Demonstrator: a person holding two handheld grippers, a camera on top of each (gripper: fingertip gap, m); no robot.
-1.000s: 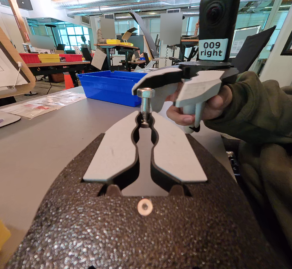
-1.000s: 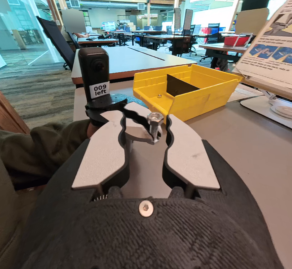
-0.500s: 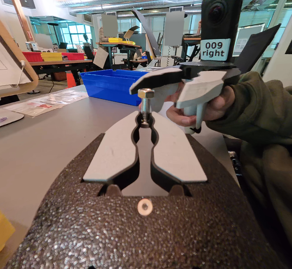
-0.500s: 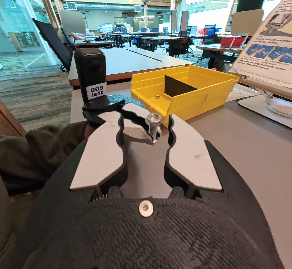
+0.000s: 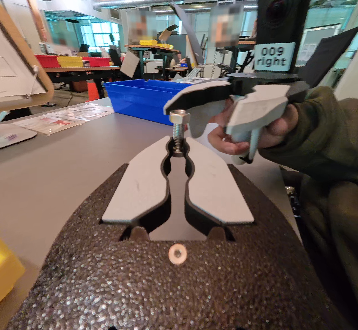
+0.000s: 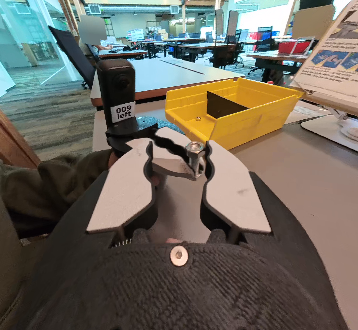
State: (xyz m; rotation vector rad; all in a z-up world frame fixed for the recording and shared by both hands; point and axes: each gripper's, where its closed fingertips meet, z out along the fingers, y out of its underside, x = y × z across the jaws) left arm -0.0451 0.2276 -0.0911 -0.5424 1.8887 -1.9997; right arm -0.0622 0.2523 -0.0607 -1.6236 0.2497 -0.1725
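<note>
1 bolt (image 5: 178,132) stood upright, its lower end clamped in the left gripper (image 5: 178,151). The right gripper (image 6: 178,158), fingers spread apart, flanked the bolt's nut-capped top. 2 bins sat on the grey table (image 5: 67,158): 1 blue bin (image 5: 139,99), 1 yellow bin (image 6: 242,115) holding 1 small nut (image 6: 197,118).

The left hand-held gripper (image 5: 178,147) points forward, level, its fingertips (image 5: 164,144) pinched nearly together. The right hand-held gripper (image 6: 177,162) comes in from the side, jaws spread wide — one finger (image 5: 193,96) reaching over the left's tips. A bare hand (image 5: 251,136) in an olive sleeve (image 5: 319,136) grips the right one's handle.
</note>
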